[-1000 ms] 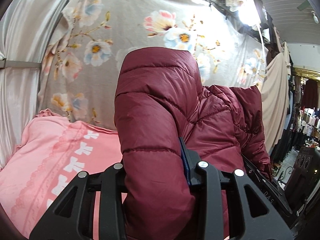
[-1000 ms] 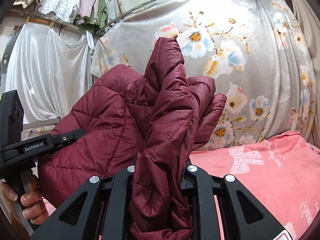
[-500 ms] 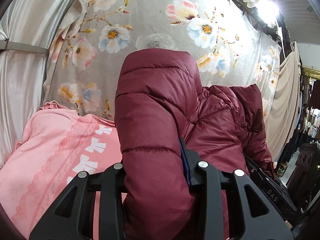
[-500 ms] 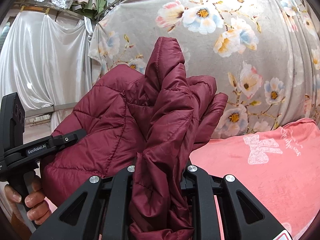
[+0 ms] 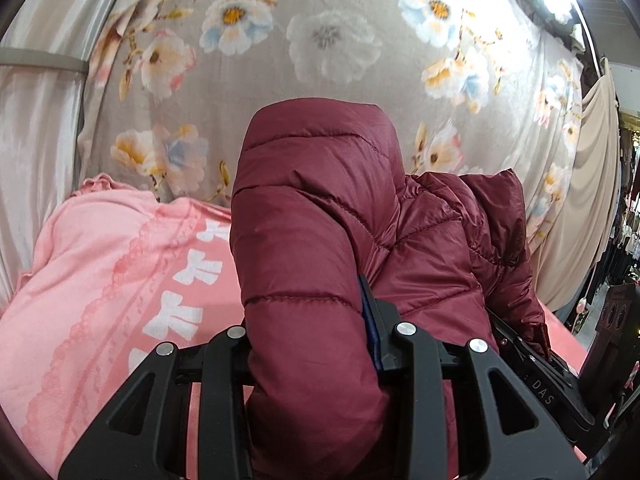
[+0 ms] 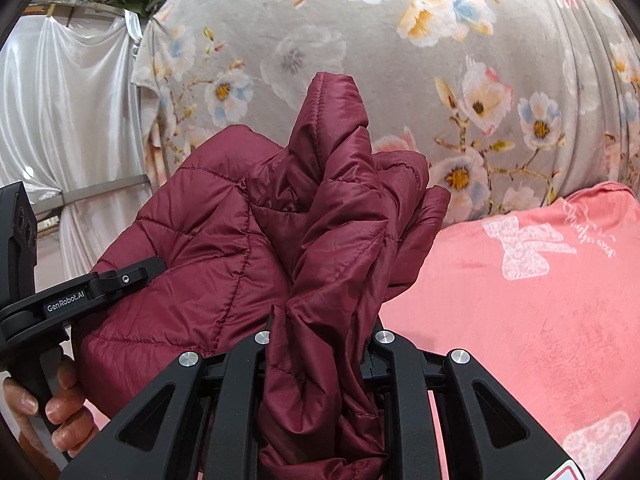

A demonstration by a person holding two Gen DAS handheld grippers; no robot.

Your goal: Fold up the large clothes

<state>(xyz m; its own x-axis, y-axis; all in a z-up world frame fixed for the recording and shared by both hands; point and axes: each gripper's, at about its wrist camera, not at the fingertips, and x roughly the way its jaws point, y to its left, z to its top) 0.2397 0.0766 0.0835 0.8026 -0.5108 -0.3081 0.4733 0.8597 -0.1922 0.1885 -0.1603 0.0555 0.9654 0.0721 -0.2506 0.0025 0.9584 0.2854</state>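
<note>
Left tool [image 5: 312, 336] pinching thick jacket [image 5: 312, 240] fold. Right tool [image 6: 320, 332] pinching bunched jacket edge. Jacket held above pink blanket [image 6: 520, 300], floral sheet [image 5: 320, 60] behind.

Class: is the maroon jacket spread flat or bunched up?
Bunched: the jacket is gathered into folds, clamped in both grippers above the pink cover.

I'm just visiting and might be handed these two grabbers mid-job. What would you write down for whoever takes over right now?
Left gripper: shut on a thick quilted fold of the maroon puffer jacket.
Right gripper: shut on a bunched, thinner part of the same jacket.
The jacket is held up between both grippers, above the pink blanket, in front of the floral sheet.
Done: jacket gathered and gripped in both grippers.
Left: lay it on the pink blanket, probably smooth it, finish the fold.
</note>
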